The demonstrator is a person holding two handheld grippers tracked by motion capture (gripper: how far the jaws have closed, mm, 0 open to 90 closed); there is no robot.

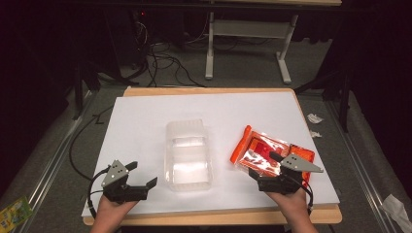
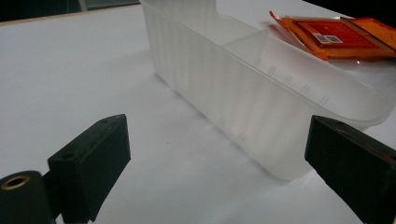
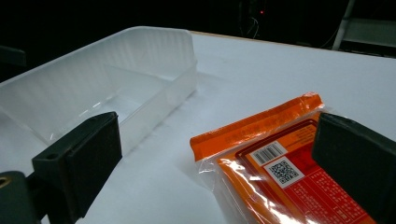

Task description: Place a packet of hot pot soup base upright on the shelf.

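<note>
Right tool hovers at about five o'clock on the table, jaws spread wide and empty, reaching over the near end of the orange packet. In the right gripper view that packet lies flat between the two black jaws, barcode side up, which suggests the hand is lining up to pinch its near edge. Left tool sits at about seven o'clock, jaws likewise spread and holding nothing, pointed toward the clear plastic tray at the table's centre; from the left gripper view the tray stands just ahead of the jaws, so this hand seems placed to steady it while the packet goes in. Tray and packet lie near each other but apart.

Whether one packet or two overlapping ones lie there is hard to tell; glare on the wrapper blurs the edges. Printed text is too small to read. Part of the packet's near end is hidden under the right tool in the high view.
</note>
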